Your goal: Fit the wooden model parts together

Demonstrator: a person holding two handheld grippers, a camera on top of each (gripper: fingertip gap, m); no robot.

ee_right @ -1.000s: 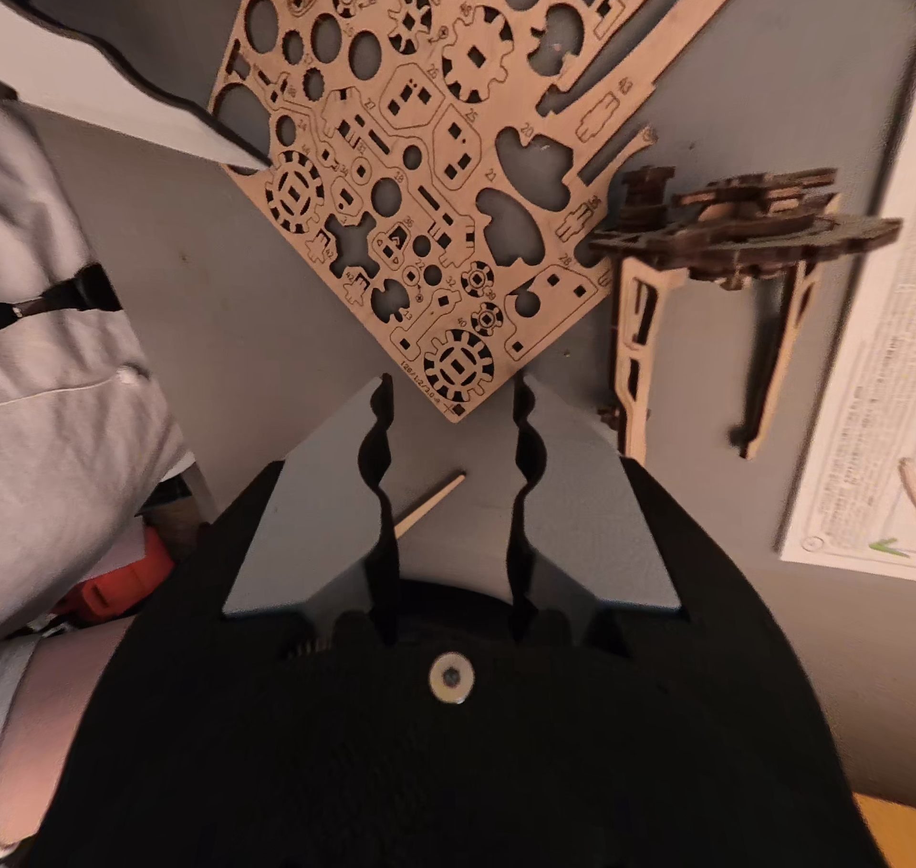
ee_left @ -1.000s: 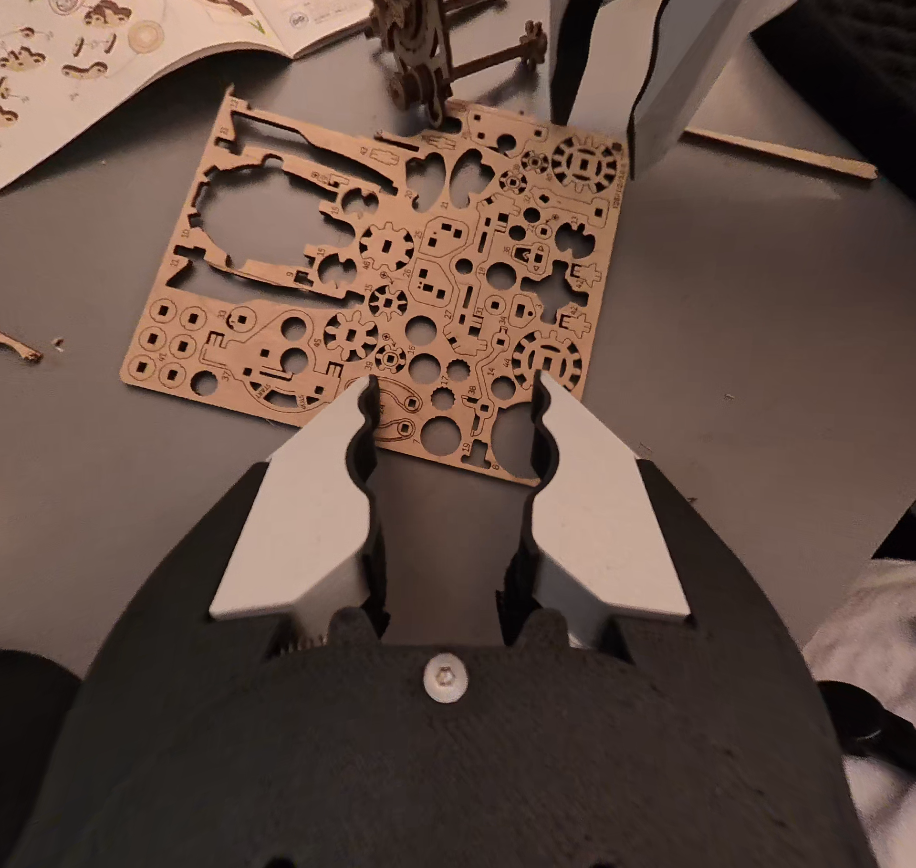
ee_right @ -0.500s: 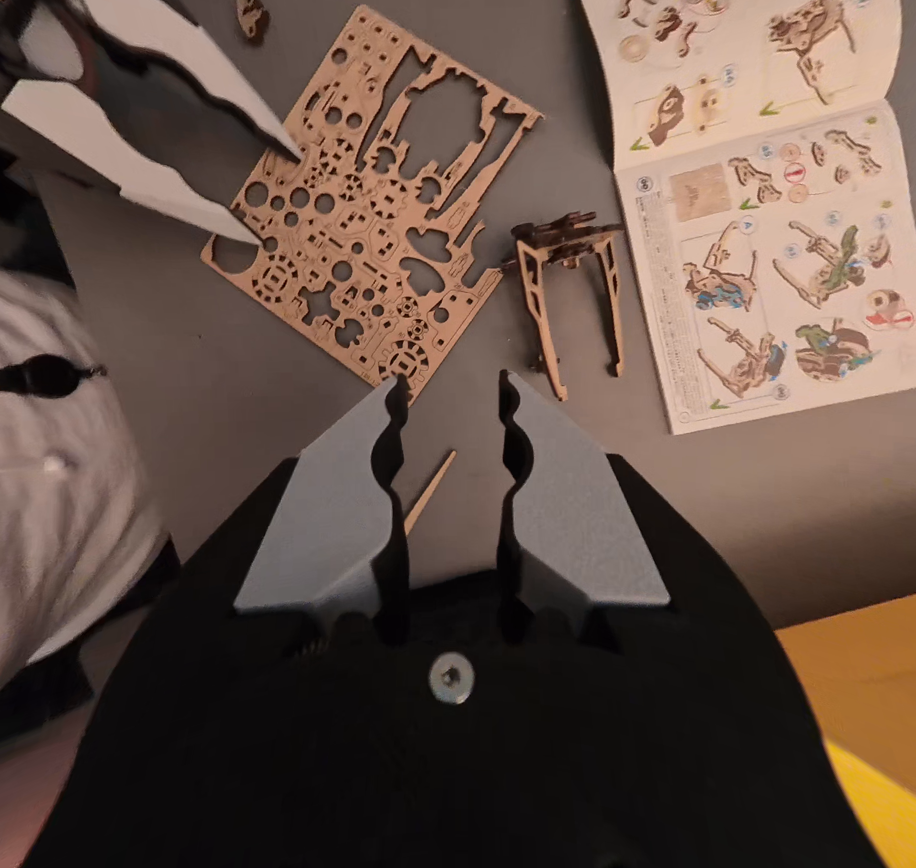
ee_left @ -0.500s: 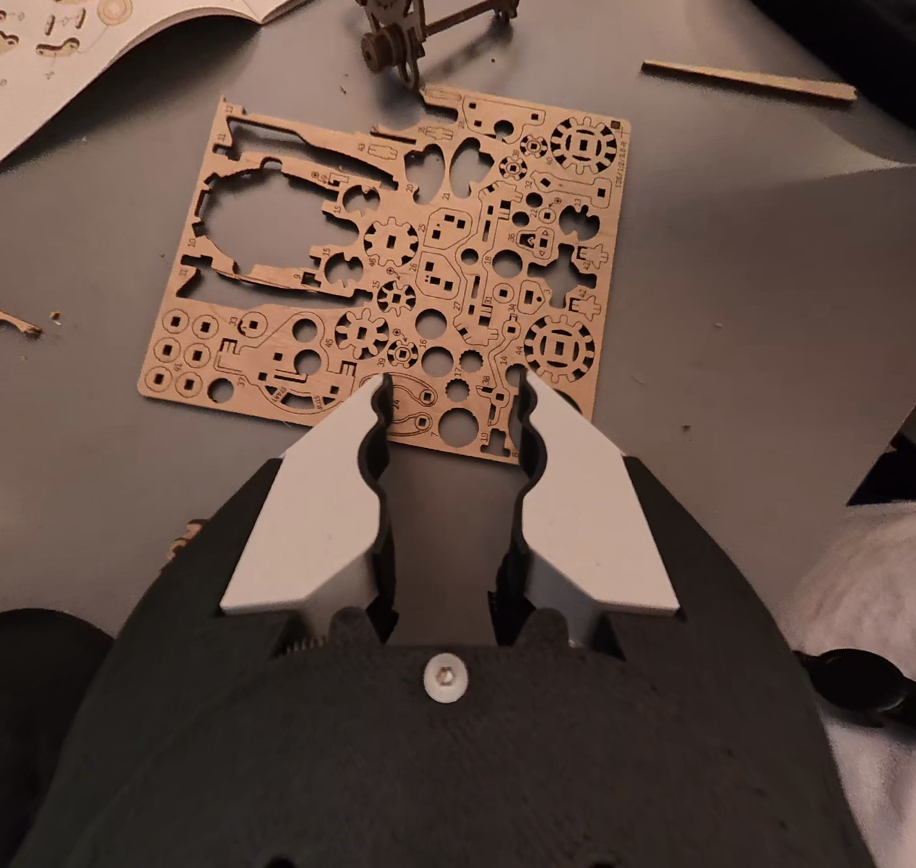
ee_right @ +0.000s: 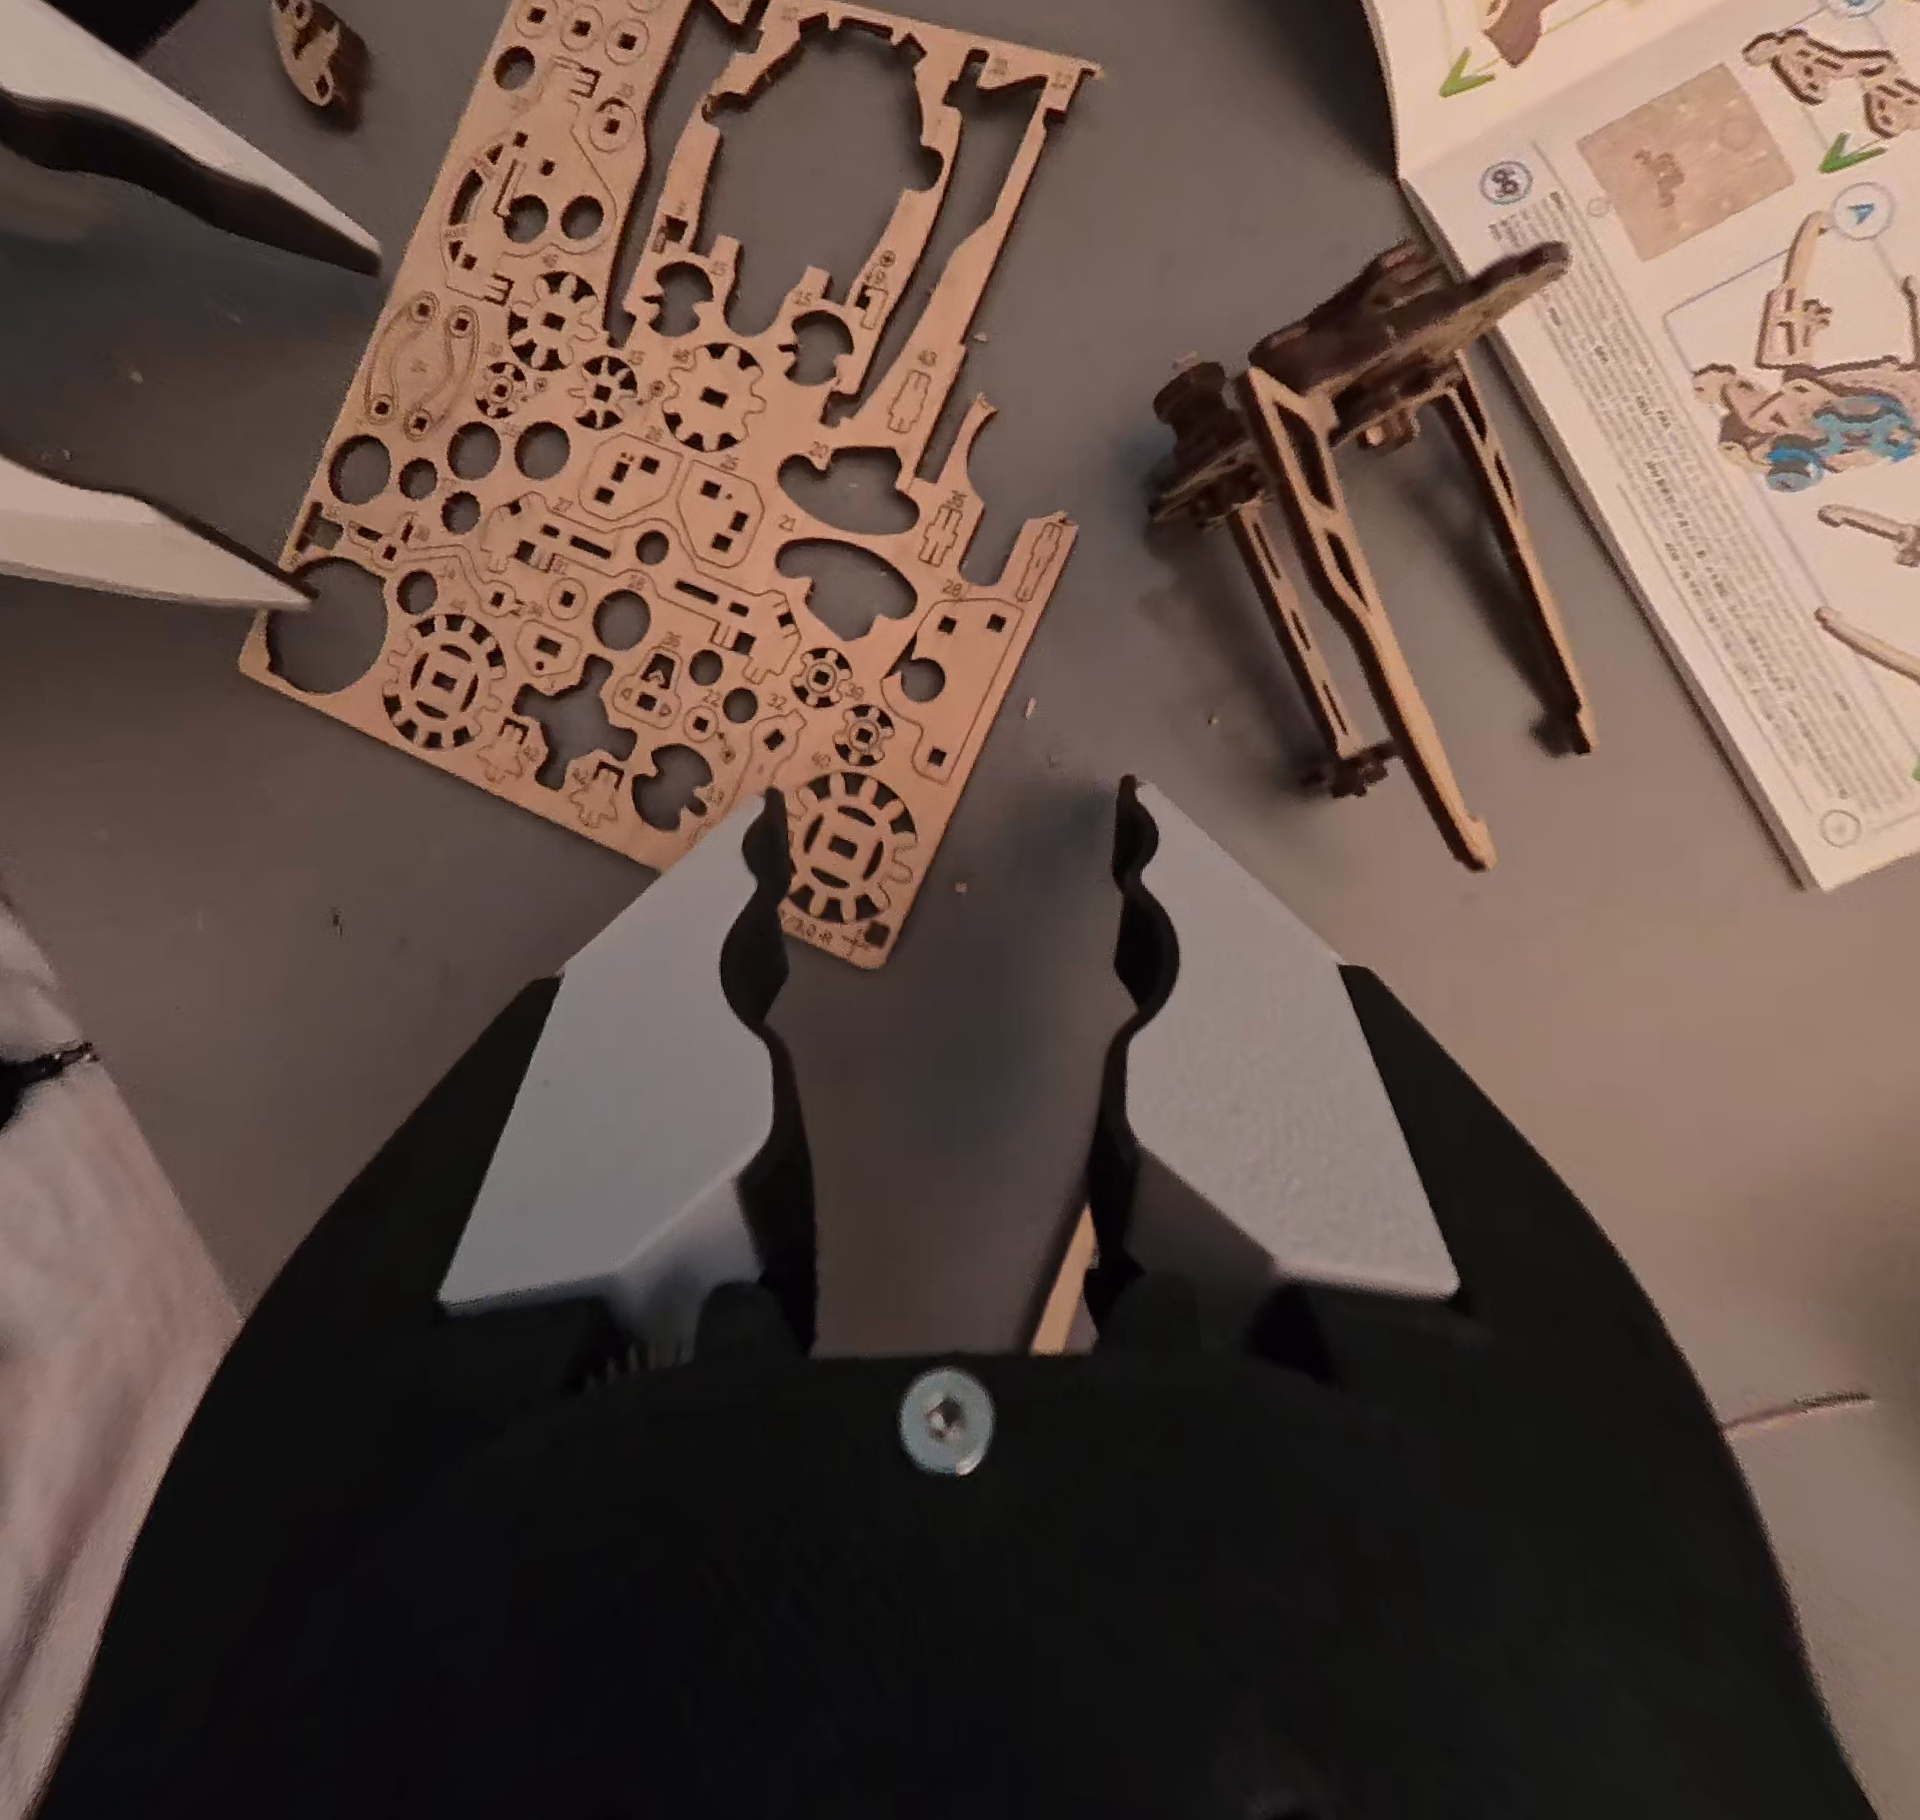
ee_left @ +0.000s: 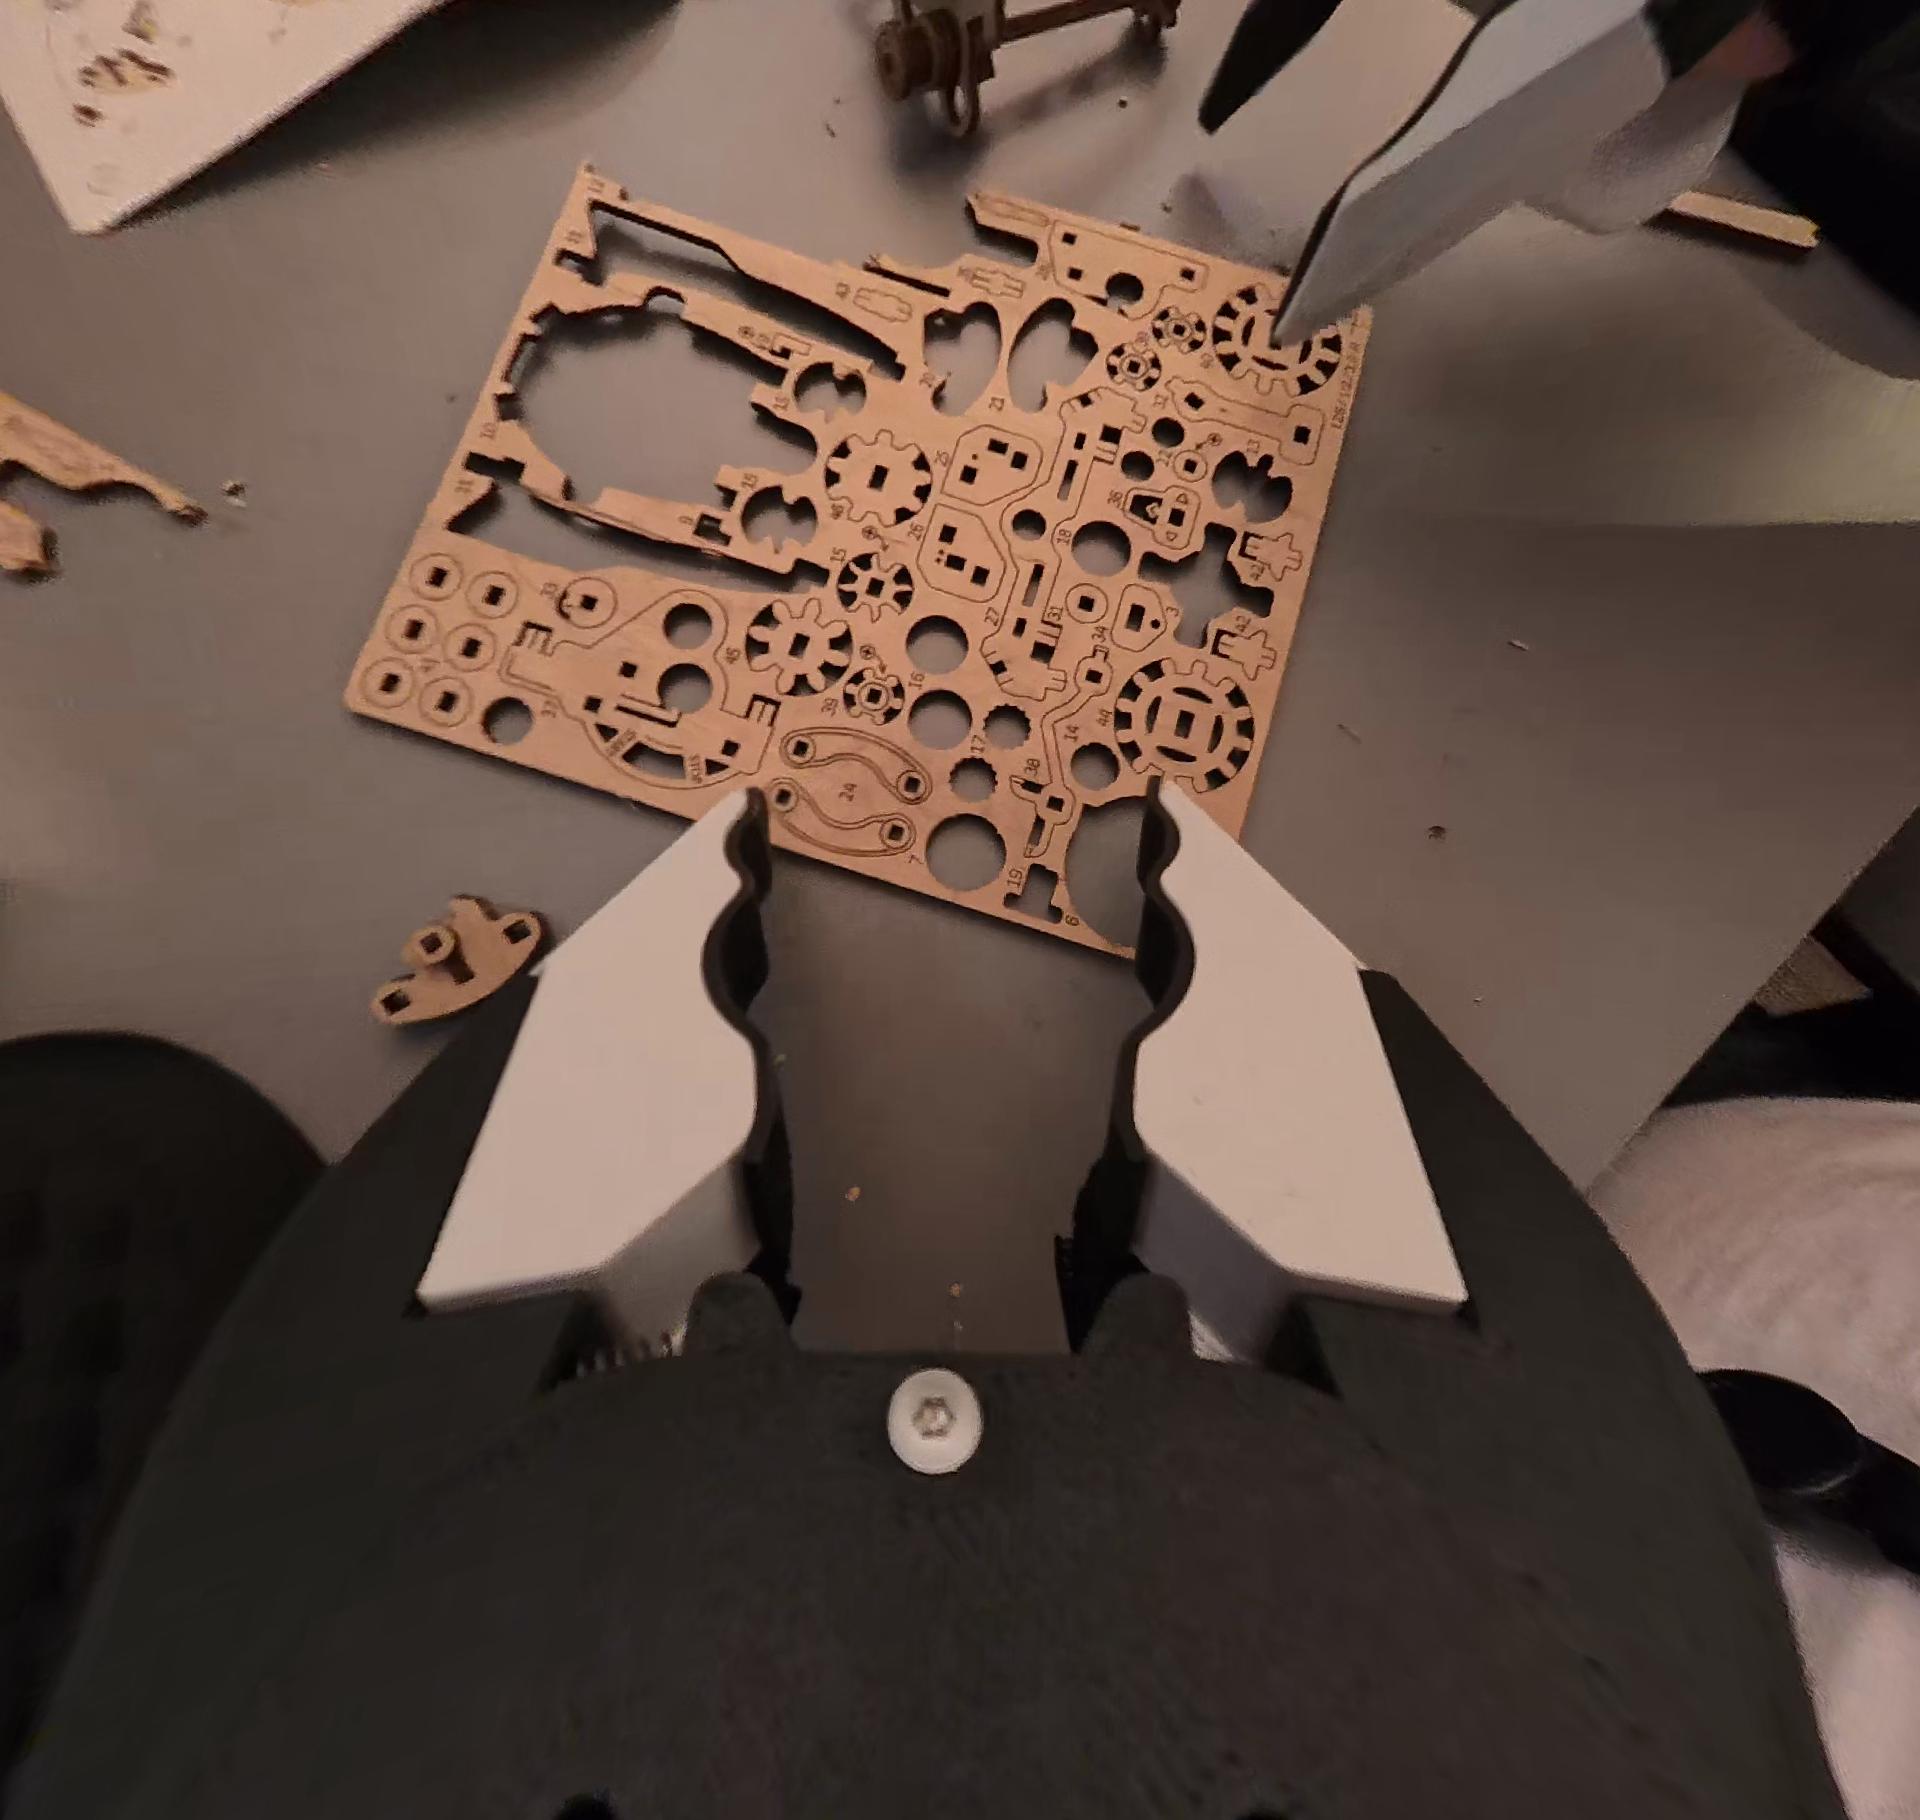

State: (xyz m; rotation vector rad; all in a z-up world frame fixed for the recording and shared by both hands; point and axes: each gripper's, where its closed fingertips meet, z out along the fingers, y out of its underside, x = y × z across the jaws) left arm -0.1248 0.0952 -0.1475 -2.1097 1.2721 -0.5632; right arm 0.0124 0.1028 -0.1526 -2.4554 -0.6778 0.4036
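Observation:
A laser-cut wooden parts sheet [ee_left: 831, 523] lies flat on the grey table, also in the right wrist view [ee_right: 675, 420]. A dark, partly built wooden model [ee_right: 1351, 523] stands beside it and shows in the left wrist view [ee_left: 956, 4]. My left gripper [ee_left: 954, 814] is open and empty over the sheet's near edge. My right gripper [ee_right: 948, 814] is open and empty at the opposite corner. Its left finger hangs by a gear [ee_right: 847, 851] still in the sheet. Each gripper shows in the other's view: the right one [ee_left: 1247, 227], the left one [ee_right: 338, 425].
An open instruction booklet [ee_right: 1714, 316] lies past the model. A small loose wooden part [ee_left: 457, 955] lies left of my left gripper, wooden scraps [ee_left: 62, 482] farther left. A thin wooden stick [ee_left: 1735, 217] lies under the right gripper. The table edge [ee_left: 1714, 1022] is close on the right.
The right gripper rose away from the sheet, then came back down to its corner and opened wider. The left gripper's jaws also widened. The sheet and model stayed put.

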